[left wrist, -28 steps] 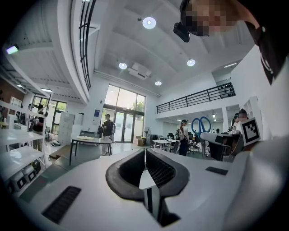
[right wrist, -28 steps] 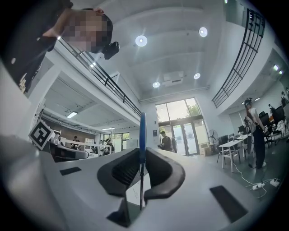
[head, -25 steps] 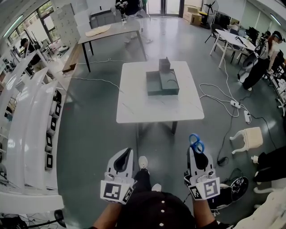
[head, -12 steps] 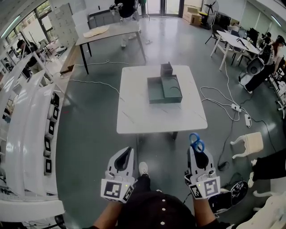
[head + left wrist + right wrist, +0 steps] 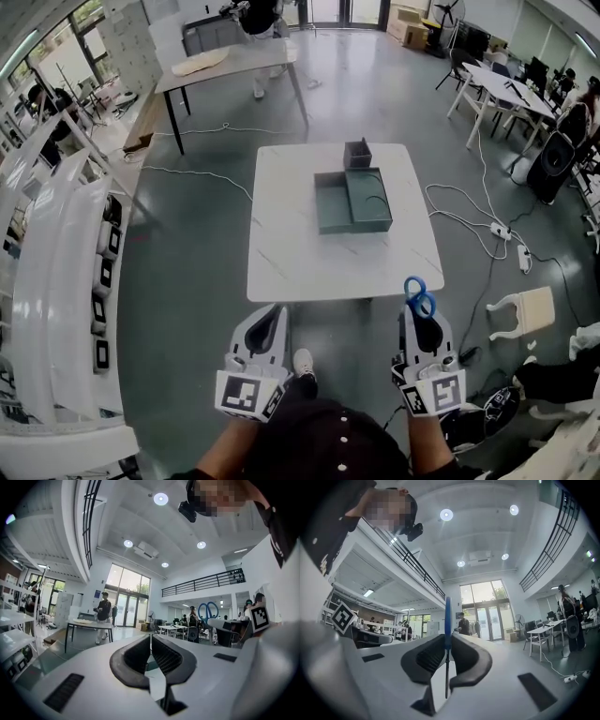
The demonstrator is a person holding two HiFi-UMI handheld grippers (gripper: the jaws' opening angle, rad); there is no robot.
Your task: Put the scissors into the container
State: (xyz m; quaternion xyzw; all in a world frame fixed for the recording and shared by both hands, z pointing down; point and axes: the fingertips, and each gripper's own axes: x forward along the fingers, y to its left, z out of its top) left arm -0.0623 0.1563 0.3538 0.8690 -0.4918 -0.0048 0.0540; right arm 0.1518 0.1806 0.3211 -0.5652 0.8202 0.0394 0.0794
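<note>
Gripped the scissors [image 5: 418, 296] edge-on in the right gripper [image 5: 419, 321] at 5 o'clock, jaws pinched on the thin blades, blue loops jutting out toward 12 o'clock; likely held so for a handle-first drop. Held the left gripper [image 5: 270, 323] at 7 o'clock, jaws pressed together on nothing, seemingly spare. Faced the white table [image 5: 281, 253] from its near edge, green container [image 5: 352, 199] well apart at 12 o'clock on the far half. Judged the approach as the step in hand.
</note>
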